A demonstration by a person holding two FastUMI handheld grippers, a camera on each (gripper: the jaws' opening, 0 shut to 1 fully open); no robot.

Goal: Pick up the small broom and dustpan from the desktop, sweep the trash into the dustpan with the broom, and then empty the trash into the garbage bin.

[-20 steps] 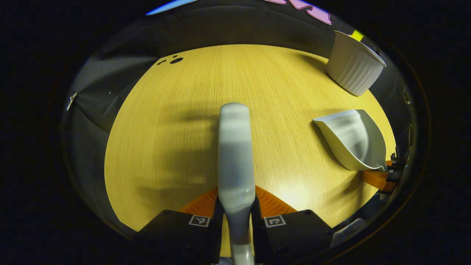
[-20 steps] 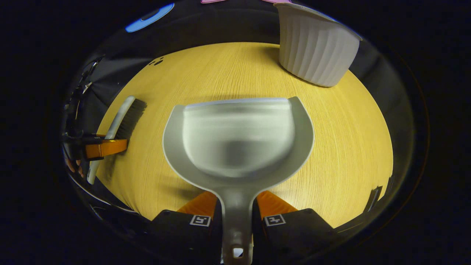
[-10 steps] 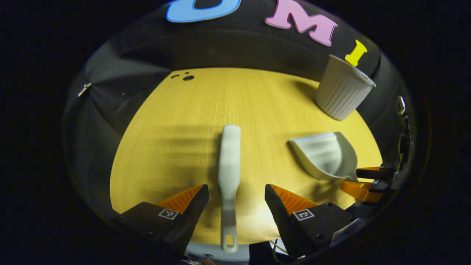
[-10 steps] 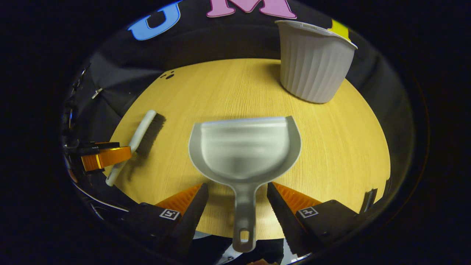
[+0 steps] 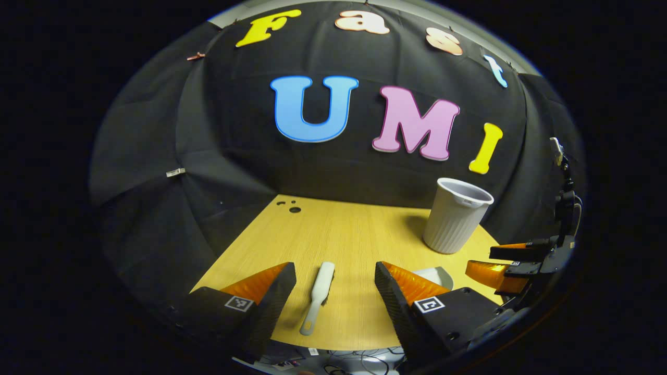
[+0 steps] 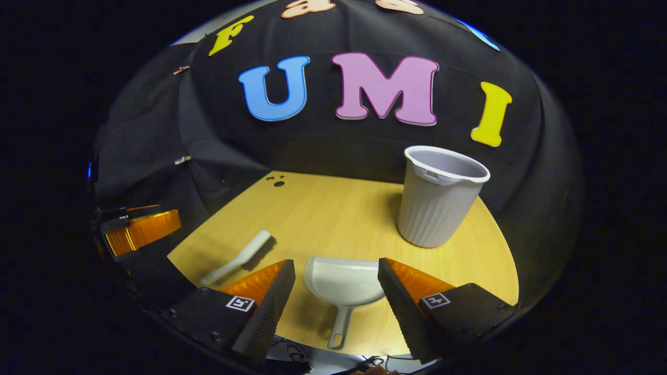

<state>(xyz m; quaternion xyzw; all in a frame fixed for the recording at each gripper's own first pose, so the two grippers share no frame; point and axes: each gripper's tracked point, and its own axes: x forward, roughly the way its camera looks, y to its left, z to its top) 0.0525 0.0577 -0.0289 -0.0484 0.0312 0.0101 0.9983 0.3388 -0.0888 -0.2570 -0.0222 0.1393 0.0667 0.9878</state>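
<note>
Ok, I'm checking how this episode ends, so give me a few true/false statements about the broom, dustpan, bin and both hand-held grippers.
1. The broom lies flat on the table. True.
2. The left hand-held gripper is clamped on the broom. False: its fingers stand open with the broom lying loose between them.
3. The bin stands upright. True.
4. The dustpan rests inside the bin. False: it lies on the table in front of the bin.
5. The right hand-held gripper is open. True.
</note>
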